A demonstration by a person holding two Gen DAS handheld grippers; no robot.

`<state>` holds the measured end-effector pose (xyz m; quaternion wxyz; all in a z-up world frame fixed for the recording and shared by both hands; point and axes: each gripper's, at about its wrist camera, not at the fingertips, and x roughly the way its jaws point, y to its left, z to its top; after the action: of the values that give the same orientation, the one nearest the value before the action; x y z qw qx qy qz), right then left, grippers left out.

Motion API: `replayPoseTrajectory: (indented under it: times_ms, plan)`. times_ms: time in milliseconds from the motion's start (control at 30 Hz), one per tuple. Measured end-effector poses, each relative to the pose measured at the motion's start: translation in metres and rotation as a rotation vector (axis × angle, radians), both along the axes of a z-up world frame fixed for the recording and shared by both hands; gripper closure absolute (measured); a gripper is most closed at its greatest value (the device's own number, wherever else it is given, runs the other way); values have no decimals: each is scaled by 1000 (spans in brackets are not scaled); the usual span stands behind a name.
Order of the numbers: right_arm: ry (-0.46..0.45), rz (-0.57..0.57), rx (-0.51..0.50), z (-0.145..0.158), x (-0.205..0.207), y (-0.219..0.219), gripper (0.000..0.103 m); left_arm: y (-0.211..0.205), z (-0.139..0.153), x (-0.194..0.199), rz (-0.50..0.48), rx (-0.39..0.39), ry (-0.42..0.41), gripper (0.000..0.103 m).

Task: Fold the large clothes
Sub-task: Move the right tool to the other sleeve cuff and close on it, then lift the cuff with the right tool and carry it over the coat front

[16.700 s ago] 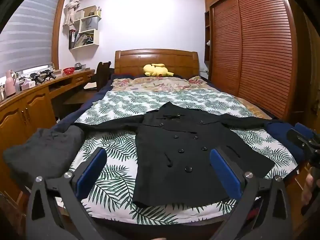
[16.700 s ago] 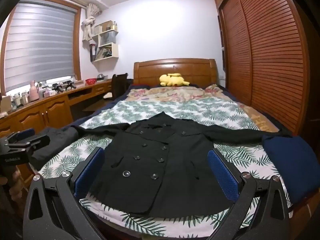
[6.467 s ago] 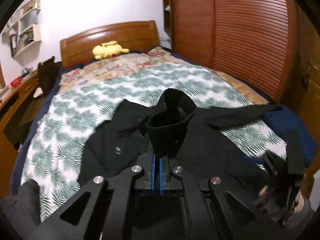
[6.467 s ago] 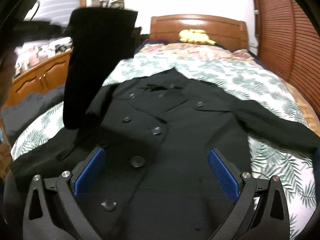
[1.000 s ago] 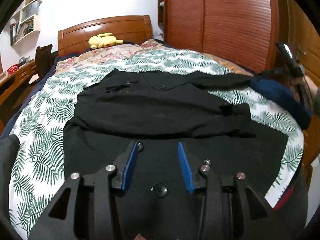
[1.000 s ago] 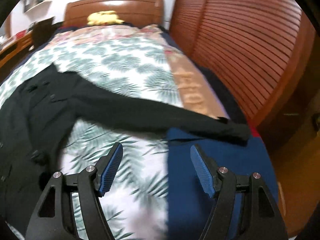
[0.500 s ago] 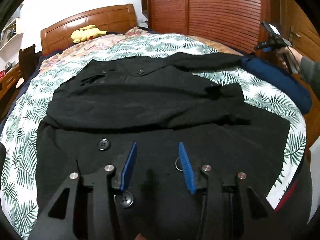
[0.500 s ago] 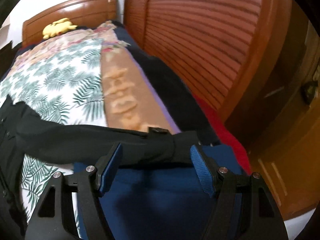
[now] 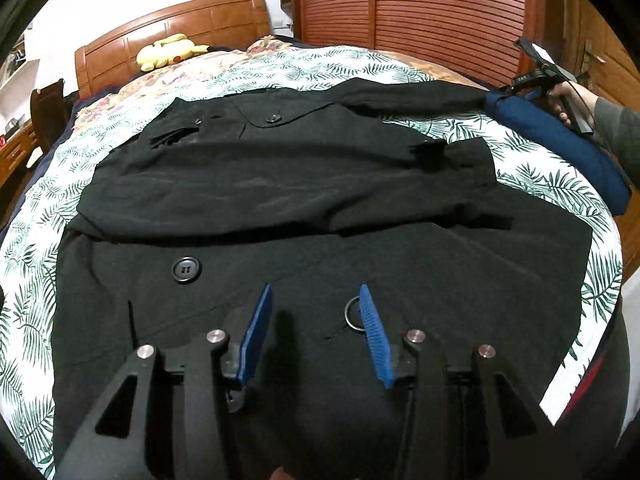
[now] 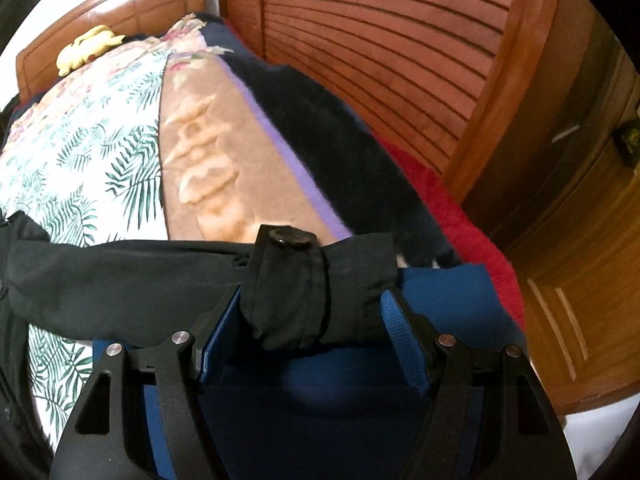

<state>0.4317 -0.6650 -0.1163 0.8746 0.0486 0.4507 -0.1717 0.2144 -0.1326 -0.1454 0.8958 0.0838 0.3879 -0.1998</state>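
Observation:
A black double-breasted coat [image 9: 280, 184] lies face up on the leaf-print bed cover [image 9: 36, 216]. One sleeve is folded across its chest [image 9: 460, 156]. The other sleeve [image 9: 420, 96] stretches out to the right edge of the bed. My left gripper [image 9: 314, 292] hovers open over the coat's lower front, between a black button [image 9: 185, 269] and a metal ring [image 9: 354, 314], with nothing between its pads. My right gripper [image 10: 312, 296] stands open around the outstretched sleeve's buttoned cuff [image 10: 304, 280]. The pads flank the cuff without squeezing it.
A folded dark blue cloth [image 10: 320, 400] lies under the cuff at the bed's right edge. Red [image 10: 460, 208] and tan [image 10: 200, 160] blankets lie beyond it. Louvred wardrobe doors [image 10: 380, 60] stand close on the right. A yellow plush toy [image 9: 168, 50] sits by the headboard.
My right gripper swept right along the outstretched sleeve and dropped over its cuff, which now sits between the jaws. My left gripper moved closer over the coat's lower front.

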Motion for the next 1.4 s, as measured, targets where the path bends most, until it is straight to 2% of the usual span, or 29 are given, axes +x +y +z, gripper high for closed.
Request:
replayPoseTrajectory:
  times_ms: [67, 100, 200, 333, 433, 633, 833, 1067, 1400]
  plan:
    - [16, 6, -1, -4, 3, 2, 32, 0, 1, 0, 0, -2, 0, 58]
    - [21, 12, -1, -6, 4, 3, 39, 1, 1, 0, 0, -3, -1, 58]
    - [49, 46, -29, -9, 5, 12, 69, 2, 4, 0, -1, -14, -4, 58]
    - [37, 68, -106, 3, -2, 30, 84, 3, 10, -3, -5, -29, -17, 57]
    - [-23, 78, -137, 23, -9, 46, 88, 7, 15, -6, -5, -44, -31, 57]
    - [-166, 159, -199, 83, -32, 98, 89, 15, 29, -15, -4, -75, -64, 57]
    - [-231, 257, -242, 120, -49, 154, 90, 29, 43, -23, 9, -104, -98, 56]
    - [-252, 366, -276, 133, -68, 213, 90, 47, 53, -32, 29, -124, -124, 56]
    - [-221, 465, -305, 126, -79, 273, 90, 67, 63, -38, 57, -138, -147, 55]
